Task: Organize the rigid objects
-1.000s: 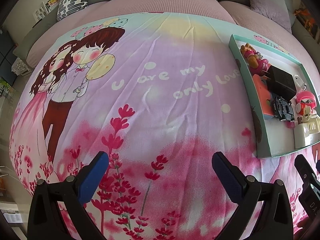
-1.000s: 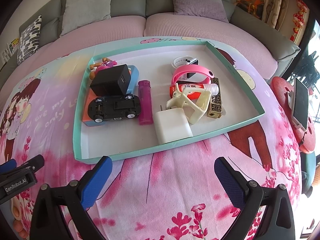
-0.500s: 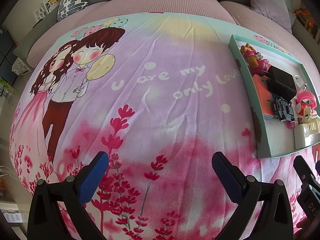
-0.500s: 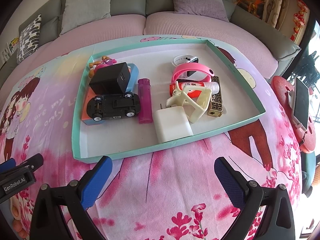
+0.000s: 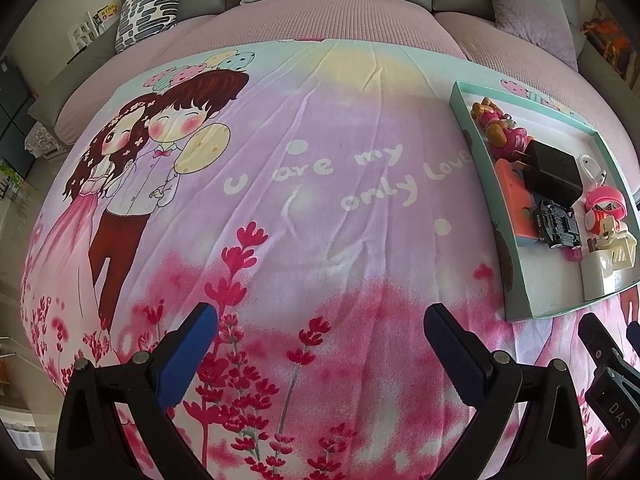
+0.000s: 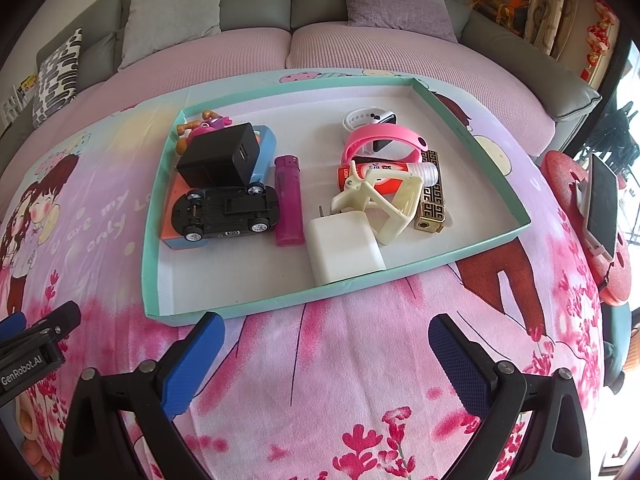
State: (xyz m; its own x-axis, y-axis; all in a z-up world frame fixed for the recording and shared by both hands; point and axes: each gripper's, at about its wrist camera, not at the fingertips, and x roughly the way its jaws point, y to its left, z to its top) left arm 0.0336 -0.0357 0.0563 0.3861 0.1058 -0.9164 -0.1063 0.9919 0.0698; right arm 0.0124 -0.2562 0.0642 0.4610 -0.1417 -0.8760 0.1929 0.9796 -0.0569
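Cardboard tray (image 6: 480,245), rigid plastic clutter

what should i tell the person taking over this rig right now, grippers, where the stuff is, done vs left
Left gripper: open, empty, over bare printed cloth, left of the tray.
Right gripper: open, empty, just in front of the tray's near wall.
Teal tray holds everything: black toy car upside down on an orange-and-blue box, black charger on that box, purple lighter, white charger against the near wall, cream clip, red tube, pink band, brass lighter, pink figure in the far left corner.
Done: nothing gripped or out of the tray.
Left: sort the whole pile.
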